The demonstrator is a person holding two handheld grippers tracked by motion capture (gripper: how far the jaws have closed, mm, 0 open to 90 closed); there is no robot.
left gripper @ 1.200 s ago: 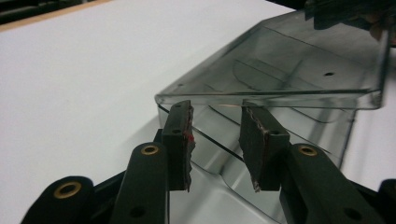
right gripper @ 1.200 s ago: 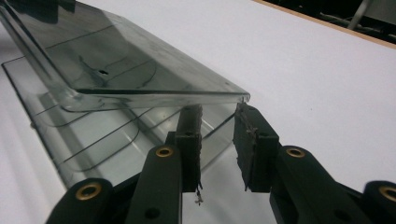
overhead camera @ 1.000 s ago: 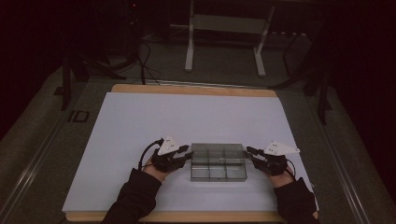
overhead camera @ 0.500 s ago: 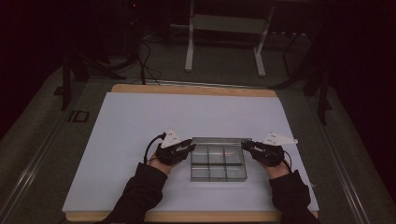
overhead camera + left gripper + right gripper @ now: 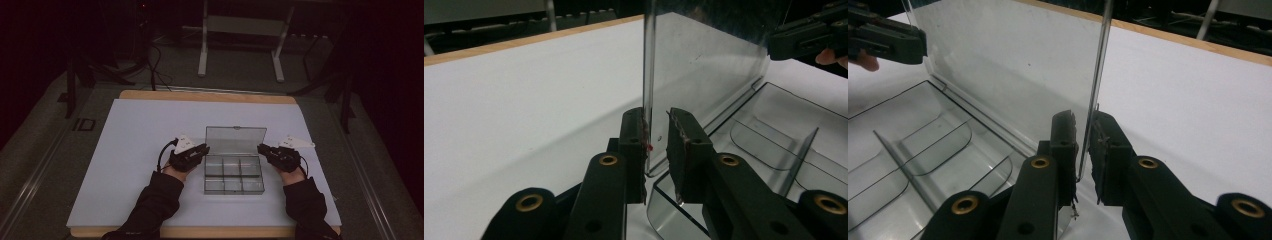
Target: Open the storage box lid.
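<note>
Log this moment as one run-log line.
lid: raised upright | box: open, compartments empty | left gripper: jaws straddle lid's edge | right gripper: straddles opposite edge

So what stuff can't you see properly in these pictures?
- High view: whether the jaws of the left gripper and right gripper pinch the lid; too small and dim.
- Left gripper view: the clear box is cut off by the right edge and partly hidden by the jaws.
- Right gripper view: the box's compartments run off the left and bottom edges.
- High view: the room behind the table is too dark.
</note>
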